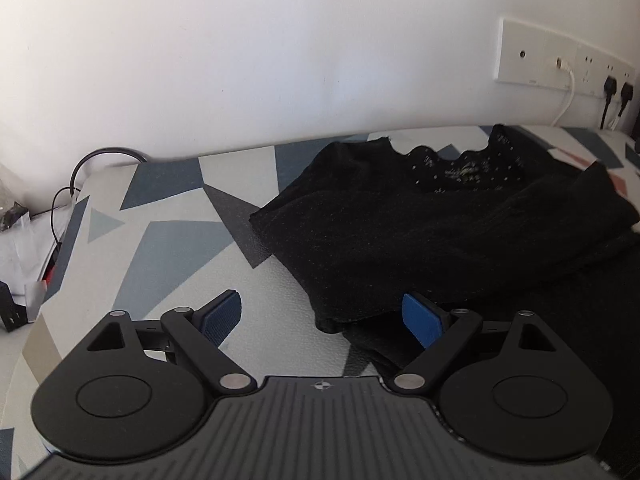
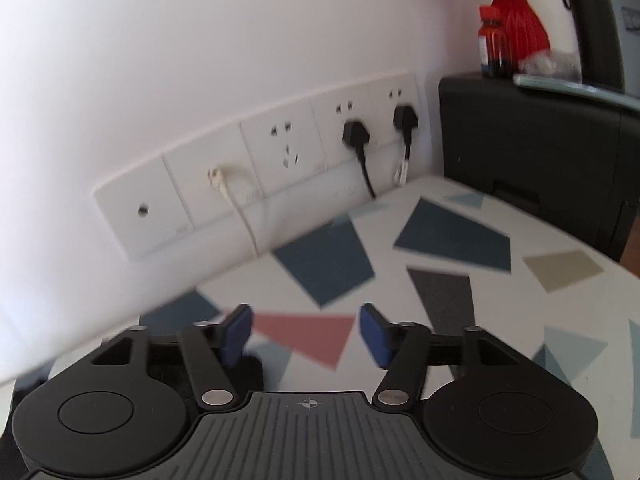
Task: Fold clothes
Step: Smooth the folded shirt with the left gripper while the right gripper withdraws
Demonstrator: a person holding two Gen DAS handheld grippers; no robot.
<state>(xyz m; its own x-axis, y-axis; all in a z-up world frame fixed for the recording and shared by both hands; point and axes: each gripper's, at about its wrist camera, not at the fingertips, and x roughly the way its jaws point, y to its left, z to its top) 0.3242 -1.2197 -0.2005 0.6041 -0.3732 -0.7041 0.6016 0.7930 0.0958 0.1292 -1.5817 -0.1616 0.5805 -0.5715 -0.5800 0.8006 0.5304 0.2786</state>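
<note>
Left hand-held gripper [image 1: 322,322]: jaws spread wide, holding nothing. The left blue pad [image 1: 222,316] hangs over bare counter; the right blue pad sits at the near edge of the garment, whether touching cannot be told.

Black garment [image 1: 420,232]: lies crumpled and partly doubled over on the counter [image 1: 160,248], right of centre in the left wrist view, running off the right side. A scalloped, speckled trim shows along its far edge, near the wall.

Counter: pale surface with blue, grey, tan and pink angular shapes.

Right hand-held gripper [image 2: 306,334]: jaws spread, empty, above a pink triangle of the counter pattern. The view is blurred.

Wall socket strip [image 2: 260,176]: white, with two black plugs [image 2: 356,134] and one white cable inserted.

Black box [image 2: 532,148]: stands at the counter's far right, carrying a red vase [image 2: 520,28] of orange flowers and a small bottle [image 2: 494,46].
</note>
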